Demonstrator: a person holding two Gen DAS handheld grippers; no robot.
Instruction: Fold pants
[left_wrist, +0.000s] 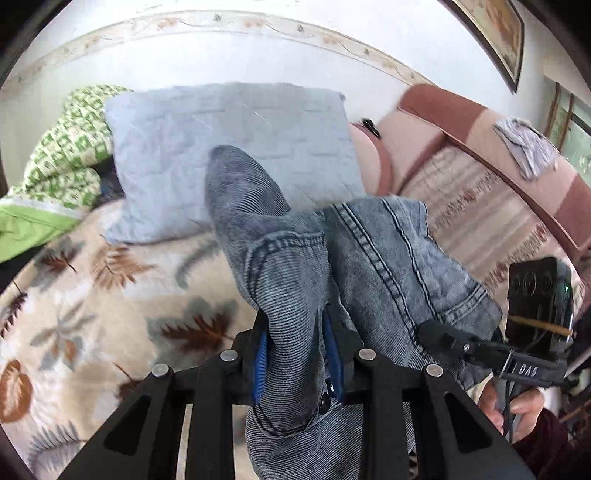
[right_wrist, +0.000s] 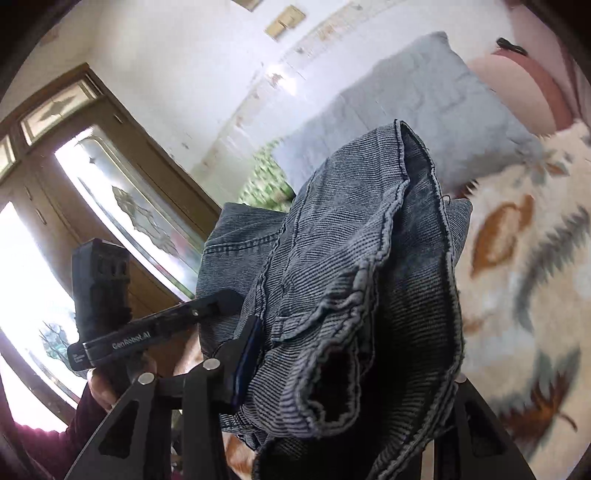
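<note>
Grey-blue denim pants (left_wrist: 388, 251) hang lifted above the bed, held by both grippers. My left gripper (left_wrist: 295, 332) is shut on a fold of the denim near a dark button, its blue pads (left_wrist: 260, 354) pressing the cloth from both sides. To the right a hand holds my right gripper (left_wrist: 436, 332), which bites the same garment at a stitched seam. In the right wrist view a thick bunch of the pants (right_wrist: 351, 240) with a hem fills my right gripper (right_wrist: 354, 354); one blue pad (right_wrist: 245, 354) shows and the other finger is hidden behind cloth. The left gripper (right_wrist: 225, 299) holds the pants at the left.
Below lies a cream blanket with brown and grey leaves (left_wrist: 92, 295). A blue-grey pillow (left_wrist: 240, 140) leans on the wall, with a green patterned quilt (left_wrist: 66, 155) to its left. A pink and maroon sofa back (left_wrist: 480, 140) runs on the right. A glazed wooden door (right_wrist: 110, 184) stands behind.
</note>
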